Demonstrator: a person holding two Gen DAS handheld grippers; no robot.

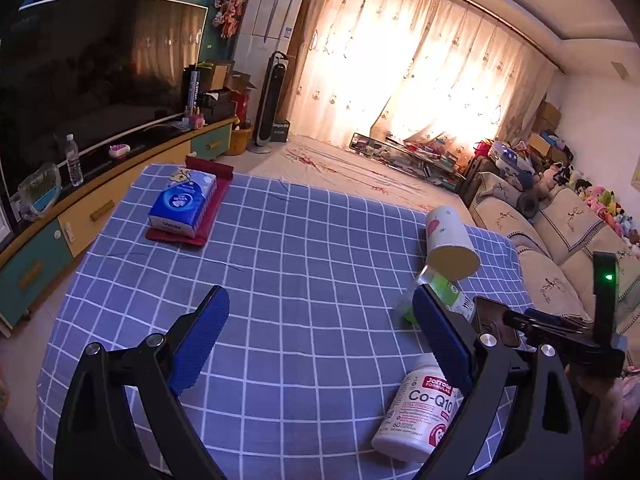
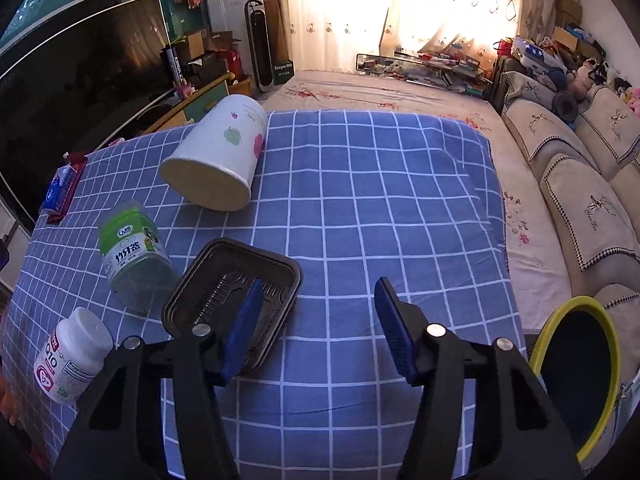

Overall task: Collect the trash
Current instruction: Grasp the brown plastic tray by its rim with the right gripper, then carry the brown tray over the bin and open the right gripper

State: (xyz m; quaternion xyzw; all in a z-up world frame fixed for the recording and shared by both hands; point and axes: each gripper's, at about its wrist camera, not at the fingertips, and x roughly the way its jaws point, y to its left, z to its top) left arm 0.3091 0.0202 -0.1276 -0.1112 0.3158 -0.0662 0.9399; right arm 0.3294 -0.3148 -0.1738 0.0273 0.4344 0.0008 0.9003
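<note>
A white paper cup (image 2: 218, 156) lies on its side on the blue checked tablecloth (image 2: 360, 200); it also shows in the left wrist view (image 1: 450, 242). A green toothpick jar (image 2: 134, 254) and a white Co-Q10 bottle (image 2: 72, 354) lie near it, the bottle also in the left wrist view (image 1: 420, 410). A black plastic tray (image 2: 232, 300) lies under my right gripper's left finger. My right gripper (image 2: 318, 320) is open and empty above the cloth. My left gripper (image 1: 320, 340) is open and empty, left of the bottle.
A yellow-rimmed bin (image 2: 576, 376) stands off the table's right edge. A blue tissue pack (image 1: 182, 204) rests on a red holder at the far left. A TV cabinet (image 1: 80, 208) runs along the left, a sofa (image 2: 580, 184) along the right.
</note>
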